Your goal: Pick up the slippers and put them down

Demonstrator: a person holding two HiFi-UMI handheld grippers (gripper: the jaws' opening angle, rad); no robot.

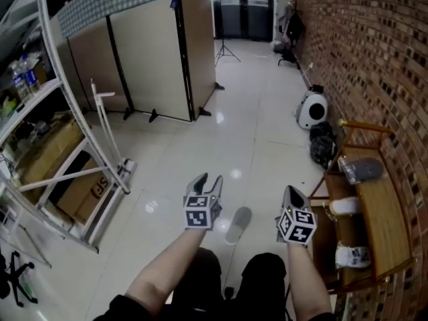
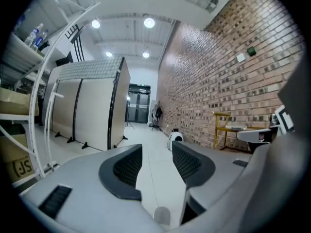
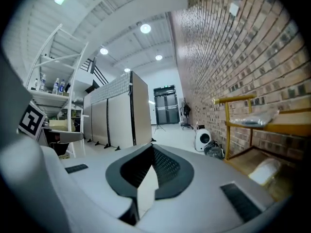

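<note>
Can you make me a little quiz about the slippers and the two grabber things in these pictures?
1. True or false: the grey slipper lies on the floor between the two grippers.
2. The right gripper has its jaws shut and empty. The jaws of the left gripper are: A) shut, B) apart and empty, C) on a slipper.
3. Fill in: the wooden rack stands against the ___ wall.
Key: 1 true; 2 B; 3 brick.

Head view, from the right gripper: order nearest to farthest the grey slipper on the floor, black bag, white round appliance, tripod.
1. Grey slipper, on the floor left of the right gripper.
2. Black bag, beyond the rack.
3. White round appliance, by the brick wall.
4. Tripod, far down the hall.
</note>
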